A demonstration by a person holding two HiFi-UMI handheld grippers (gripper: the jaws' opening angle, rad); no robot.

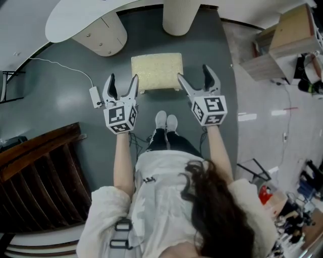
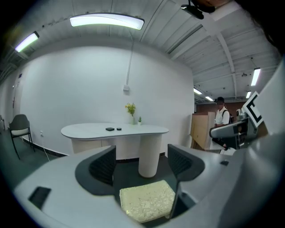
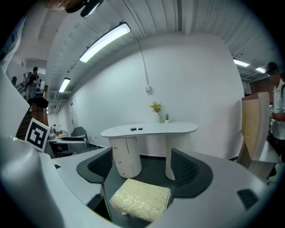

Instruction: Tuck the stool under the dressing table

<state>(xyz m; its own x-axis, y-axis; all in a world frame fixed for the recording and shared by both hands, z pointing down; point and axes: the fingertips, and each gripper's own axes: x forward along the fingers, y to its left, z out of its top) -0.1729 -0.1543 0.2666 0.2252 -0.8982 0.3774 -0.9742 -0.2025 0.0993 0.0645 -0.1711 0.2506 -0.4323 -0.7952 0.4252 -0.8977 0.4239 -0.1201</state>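
In the head view, the stool point(image 1: 157, 73), topped with a cream padded seat, is seen standing on the dark grey floor point(image 1: 60, 101) just in front of the white dressing table point(image 1: 70, 22). It is lined up with the gap between the drawer pedestal point(image 1: 101, 36) and the round column leg point(image 1: 179, 15), and is not tucked beneath the top. The left gripper point(image 1: 123, 80) is held at the stool's near left corner and the right gripper point(image 1: 194, 74) at its near right corner. Each is spread wide with nothing clamped. The person's white shoes point(image 1: 166, 121) are placed just behind the stool.

In the left gripper view, the jaws are shown apart and empty. The seat is seen low between them. Beyond it, two small dark objects point(image 2: 114, 129) and a vase of yellow flowers point(image 2: 131, 109) are set on the table top.

In the right gripper view, the jaws are likewise parted with nothing gripped. The stool is seen below and between them, in front of the pedestal and column.
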